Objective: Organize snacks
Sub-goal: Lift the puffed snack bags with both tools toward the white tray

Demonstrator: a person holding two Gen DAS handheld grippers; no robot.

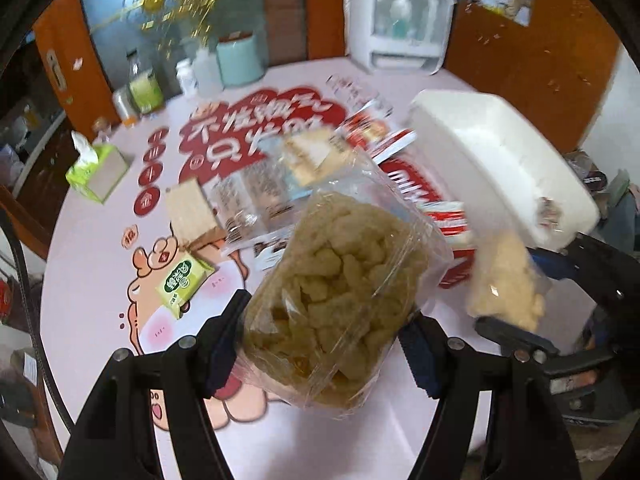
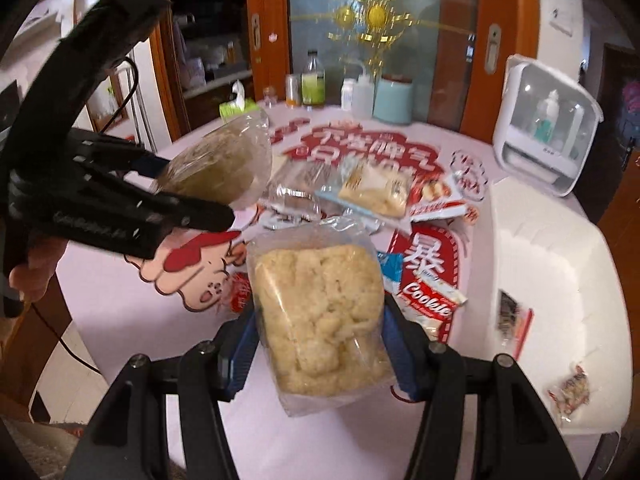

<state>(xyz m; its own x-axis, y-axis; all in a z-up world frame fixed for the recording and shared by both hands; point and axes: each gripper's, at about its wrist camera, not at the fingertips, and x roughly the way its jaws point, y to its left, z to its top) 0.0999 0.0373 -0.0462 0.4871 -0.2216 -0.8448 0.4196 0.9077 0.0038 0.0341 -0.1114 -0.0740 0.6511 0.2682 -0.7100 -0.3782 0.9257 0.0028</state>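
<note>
clear plastic in my left gripper (image 1: 324, 332): i grip the bag of brownish puffs (image 1: 340, 296), pads pressed into both sides, held above the table (image 1: 88, 240).
right gripper (image 2: 320, 344): clenched on the bag of pale yellow puffs (image 2: 320, 320), also off the table.
step: both bags picked up, neither stowed; i judge i am mid-carry.
next move: i take the white bin (image 2: 560, 280) on the right as the target; each bag needs swinging over its rim before i release.
left on the table: red-and-white packets (image 2: 432, 304), a pale cracker bag (image 2: 376, 192), a small green packet (image 1: 184, 284).
writing: "cookie" on one red packet; the table cover's large red chinese characters are blurred.
</note>
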